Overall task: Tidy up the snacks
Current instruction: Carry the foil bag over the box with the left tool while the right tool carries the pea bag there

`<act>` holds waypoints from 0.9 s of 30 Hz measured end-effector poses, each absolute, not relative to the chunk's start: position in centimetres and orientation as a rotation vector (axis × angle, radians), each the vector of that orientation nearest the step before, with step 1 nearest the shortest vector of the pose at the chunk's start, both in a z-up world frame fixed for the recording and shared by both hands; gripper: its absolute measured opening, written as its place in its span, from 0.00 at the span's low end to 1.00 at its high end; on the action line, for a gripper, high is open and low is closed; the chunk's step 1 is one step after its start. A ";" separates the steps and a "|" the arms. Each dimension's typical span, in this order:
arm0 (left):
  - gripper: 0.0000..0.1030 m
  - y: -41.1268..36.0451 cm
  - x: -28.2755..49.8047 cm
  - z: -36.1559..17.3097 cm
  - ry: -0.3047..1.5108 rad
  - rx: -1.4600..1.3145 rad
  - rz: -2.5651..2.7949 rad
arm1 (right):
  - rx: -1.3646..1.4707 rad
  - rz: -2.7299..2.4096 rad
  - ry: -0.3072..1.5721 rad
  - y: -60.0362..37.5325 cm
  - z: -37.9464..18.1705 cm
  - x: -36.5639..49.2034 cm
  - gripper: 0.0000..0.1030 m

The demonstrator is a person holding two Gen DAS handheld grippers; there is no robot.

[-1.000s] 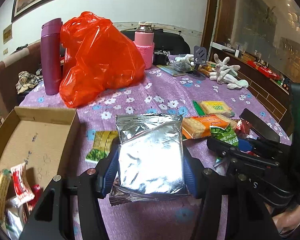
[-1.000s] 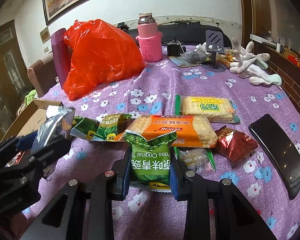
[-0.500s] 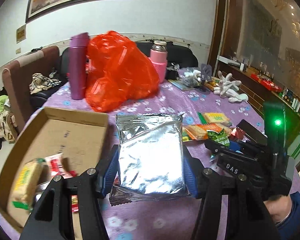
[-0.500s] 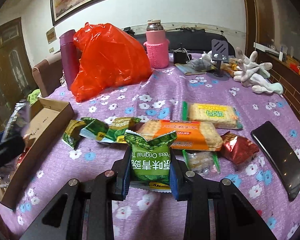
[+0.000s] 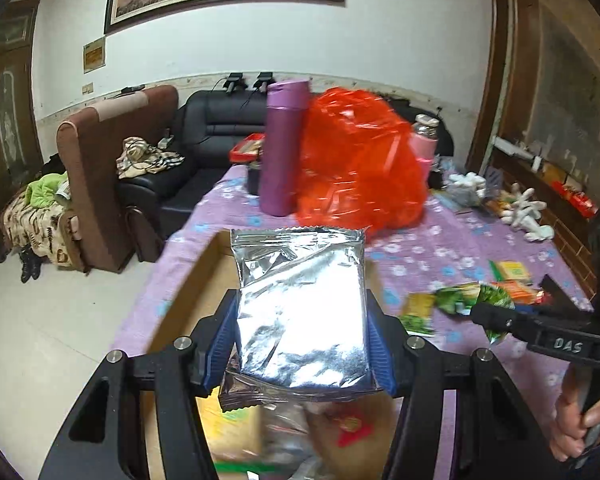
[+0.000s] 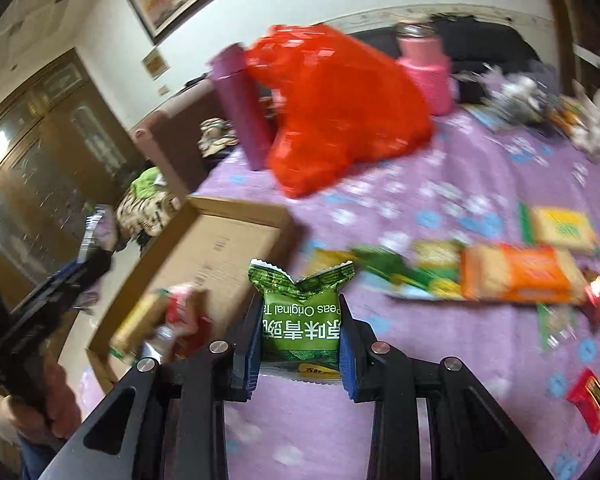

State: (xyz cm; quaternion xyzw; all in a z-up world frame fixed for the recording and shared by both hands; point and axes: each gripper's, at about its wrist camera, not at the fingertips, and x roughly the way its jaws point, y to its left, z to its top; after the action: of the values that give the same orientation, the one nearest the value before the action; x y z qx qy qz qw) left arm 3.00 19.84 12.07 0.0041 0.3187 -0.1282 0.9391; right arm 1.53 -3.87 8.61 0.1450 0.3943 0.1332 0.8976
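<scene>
1. Silver foil pouch (image 5: 302, 312) is clamped between the blue pads of the left gripper (image 5: 300, 344), jaws set moderately wide on its two side edges. A second ago the pouch was held over the purple flowered tablecloth (image 5: 452, 248) beside the cardboard box (image 6: 220, 240); it is now carried above the box, whose blurred contents are seen directly beneath.

2. Green pea packet (image 6: 302, 312) is pinched in the right gripper (image 6: 300, 344), jaws narrow on its sides, print upside down to the camera. Earlier it hung above the snack row; now the box edge lies just left of it, so it has been brought most of the way across but not yet over the opening.

3. Several packets already lie in the near end of the box, blurred in both views.

4. Left on the cloth: an orange biscuit pack (image 6: 516, 272), a yellow-green cracker pack (image 6: 564, 228), small red wrappers (image 6: 588, 396) and further green sachets.

5. Judgement: both loads are at the drop stage, the pouch first. Release over the box is expected next, then a return for the remaining row. The task is judged under half done.

6. Behind, untouched: the red plastic bag (image 5: 360, 160) and purple flask (image 5: 284, 148).
</scene>
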 end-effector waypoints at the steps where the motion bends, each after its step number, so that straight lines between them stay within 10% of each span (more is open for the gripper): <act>1: 0.56 20.3 3.7 12.0 0.663 0.005 -0.261 | 0.302 0.294 0.825 -2.6 8.9 2.5 0.34; 27: 0.56 23.4 12.2 4.4 0.975 -0.070 -0.249 | 0.289 0.273 1.019 6.1 2.6 13.8 0.34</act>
State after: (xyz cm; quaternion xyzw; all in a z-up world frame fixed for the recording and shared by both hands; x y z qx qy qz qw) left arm 12.16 23.40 4.36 -0.0334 0.4673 -0.1191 0.8754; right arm 13.80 6.12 2.58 0.1373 0.4846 0.1296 0.8541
